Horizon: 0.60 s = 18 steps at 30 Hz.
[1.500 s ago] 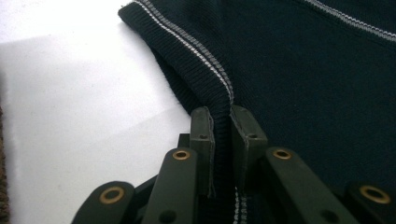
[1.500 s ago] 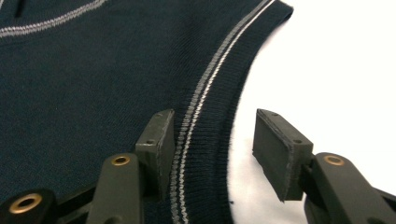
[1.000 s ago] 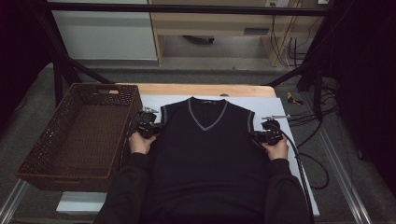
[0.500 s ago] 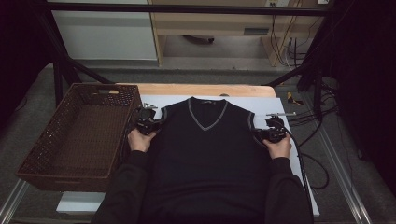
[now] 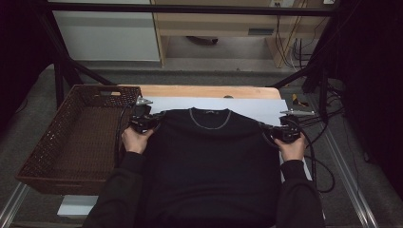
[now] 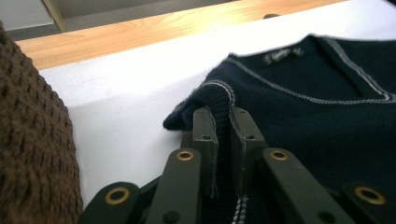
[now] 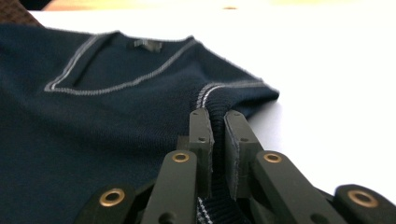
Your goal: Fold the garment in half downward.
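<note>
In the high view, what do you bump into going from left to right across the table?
Basket → left gripper → sweater vest → right gripper → cables.

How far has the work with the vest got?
Done: the vest lies flat on the white sheet. In hand: the left gripper and right gripper each pinch an armhole edge. Left: no fold shows yet, and the basket holds nothing.
</note>
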Each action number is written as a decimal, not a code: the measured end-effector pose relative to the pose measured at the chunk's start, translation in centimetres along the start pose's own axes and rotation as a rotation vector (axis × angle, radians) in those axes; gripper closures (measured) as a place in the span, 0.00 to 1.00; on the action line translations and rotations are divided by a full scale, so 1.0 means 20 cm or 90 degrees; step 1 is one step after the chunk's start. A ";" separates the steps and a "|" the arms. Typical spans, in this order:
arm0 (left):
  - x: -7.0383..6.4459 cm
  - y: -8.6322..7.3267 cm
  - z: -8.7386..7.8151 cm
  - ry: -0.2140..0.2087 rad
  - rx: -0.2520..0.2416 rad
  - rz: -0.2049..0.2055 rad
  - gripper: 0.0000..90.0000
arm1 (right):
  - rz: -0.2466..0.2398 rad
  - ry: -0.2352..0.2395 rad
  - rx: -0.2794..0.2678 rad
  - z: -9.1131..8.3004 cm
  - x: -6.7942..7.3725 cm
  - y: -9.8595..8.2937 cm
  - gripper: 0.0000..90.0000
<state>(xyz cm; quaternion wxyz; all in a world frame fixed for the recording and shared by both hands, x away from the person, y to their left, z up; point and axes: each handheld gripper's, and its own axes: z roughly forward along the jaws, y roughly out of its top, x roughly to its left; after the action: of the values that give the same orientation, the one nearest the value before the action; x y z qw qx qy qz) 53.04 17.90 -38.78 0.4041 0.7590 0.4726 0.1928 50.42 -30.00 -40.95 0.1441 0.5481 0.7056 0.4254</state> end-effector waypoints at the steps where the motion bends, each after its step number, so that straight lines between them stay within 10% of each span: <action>1: -0.01 0.00 -0.03 -0.002 -0.003 0.005 0.90 | -0.001 0.003 -0.003 -0.02 0.01 0.00 0.93; 18: -0.13 -0.02 -0.48 -0.030 -0.041 0.033 0.90 | -0.055 0.026 -0.042 -0.37 0.19 -0.05 0.93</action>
<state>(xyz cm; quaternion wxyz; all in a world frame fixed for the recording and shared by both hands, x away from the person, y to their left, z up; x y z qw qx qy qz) 45.08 19.87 -33.20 0.4343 0.7619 0.4365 0.2009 43.42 -29.83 -36.27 0.1659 0.5031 0.7169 0.4533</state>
